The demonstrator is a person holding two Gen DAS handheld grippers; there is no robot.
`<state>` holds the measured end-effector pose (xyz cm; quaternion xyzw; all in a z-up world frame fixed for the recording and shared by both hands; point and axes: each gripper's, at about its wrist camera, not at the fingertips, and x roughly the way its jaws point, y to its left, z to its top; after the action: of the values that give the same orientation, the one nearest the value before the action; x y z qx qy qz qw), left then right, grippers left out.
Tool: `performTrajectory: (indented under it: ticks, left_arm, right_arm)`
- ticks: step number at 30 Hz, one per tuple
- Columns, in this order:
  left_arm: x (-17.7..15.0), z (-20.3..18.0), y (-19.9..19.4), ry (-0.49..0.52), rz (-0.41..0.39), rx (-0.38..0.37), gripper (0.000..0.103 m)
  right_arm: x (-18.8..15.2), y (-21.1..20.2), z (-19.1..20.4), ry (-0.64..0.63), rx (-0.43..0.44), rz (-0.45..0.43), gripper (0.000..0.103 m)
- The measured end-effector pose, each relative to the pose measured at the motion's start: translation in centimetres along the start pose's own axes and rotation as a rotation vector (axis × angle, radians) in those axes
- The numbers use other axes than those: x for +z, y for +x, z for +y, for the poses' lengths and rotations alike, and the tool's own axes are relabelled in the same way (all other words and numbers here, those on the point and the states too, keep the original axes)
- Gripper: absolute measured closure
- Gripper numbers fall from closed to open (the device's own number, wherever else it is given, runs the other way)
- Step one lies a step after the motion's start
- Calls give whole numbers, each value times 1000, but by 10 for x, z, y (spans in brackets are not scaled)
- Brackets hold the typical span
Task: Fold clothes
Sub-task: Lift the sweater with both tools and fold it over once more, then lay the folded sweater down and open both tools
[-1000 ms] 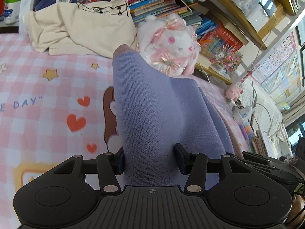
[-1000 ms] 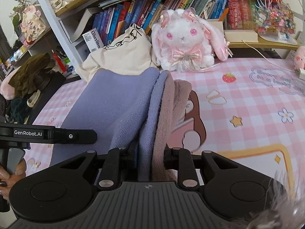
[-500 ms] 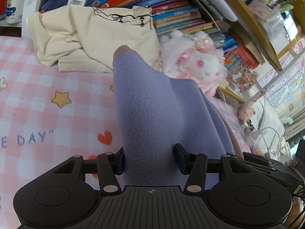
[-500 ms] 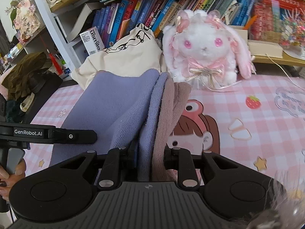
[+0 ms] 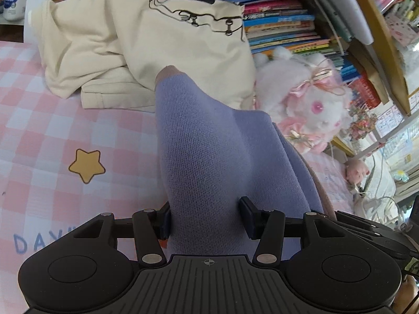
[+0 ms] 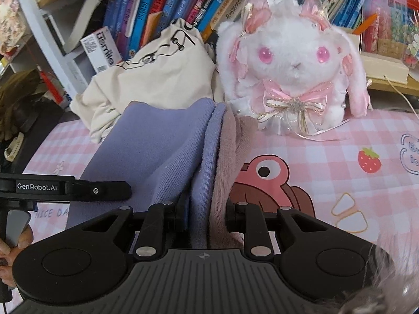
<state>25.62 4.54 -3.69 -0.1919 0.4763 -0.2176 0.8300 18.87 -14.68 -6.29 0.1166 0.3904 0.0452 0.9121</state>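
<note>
Left wrist view: left gripper pinches a thick fold of the purple knit garment, which hides its pad faces and the table beyond. Garment is off the table, strung between both grippers. Only a mauve sliver of lining shows at its far tip. Cream garment lies far, against the books; plush rabbit is blurred, far right. Right wrist view: right gripper clamps narrowly on stacked purple and mauve layers, the layering plain here. It also shows the left gripper's side and fingers on its handle, cut off at the left edge. Rabbit sharp here.
</note>
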Motion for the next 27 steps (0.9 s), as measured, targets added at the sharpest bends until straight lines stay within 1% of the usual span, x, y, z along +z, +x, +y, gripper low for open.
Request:
performTrajectory:
  ticks: [3,4,5,6,7,8,9,10,12,14,18,20,23,25,27]
  left_arm:
    - [1,3,5,-14,-8,-4,53]
    - [1,5,6,-21,-10,-5,51]
    - [1,5,6,-24,-11,-4,48]
    - [1,5,6,-21,-13,1,47]
    - [1,4,5,-15,-18,10,47]
    - [1,2,4,-8,-23,21,45]
    - [0,0,2,1,-30,36,45]
    - [0,-2,-1,10,-38,50,44]
    - [-2,-7,-9,29,-61,69,44]
    - [-6,-14,-20,62,-97,89,38]
    - [-26,-32,-45,152,-201,116,30]
    - [-38,-42,-56,187,-247,132,20]
    - [-57,-57,-68,228,-303,166,17]
    - [-71,-65,-72,233,-316,189,17]
    - [-87,-72,-75,236,-322,209,16]
  right_arm:
    - [0,8,-5,13,-1,7,80]
    - [-1,9,-7,24,3,10,76]
    - [-1,10,-9,36,4,11,75]
    - [-1,9,-10,41,-2,6,73]
    - [-2,8,-10,44,-11,0,64]
    - [-2,6,-11,47,-19,-6,59]
    - [-2,4,-11,43,-28,-14,49]
    - [-1,0,-11,39,-35,-25,42]
    - [-3,-10,-13,28,-37,-52,36]
    - [-5,-20,-16,12,-33,-75,32]
    - [-20,-44,-20,-26,-30,-120,21]
    - [-31,-55,-21,-46,-41,-136,17]
    - [-47,-70,-25,-64,-55,-143,13]
    - [-58,-78,-28,-73,-58,-134,7]
    - [-68,-85,-31,-80,-62,-117,6]
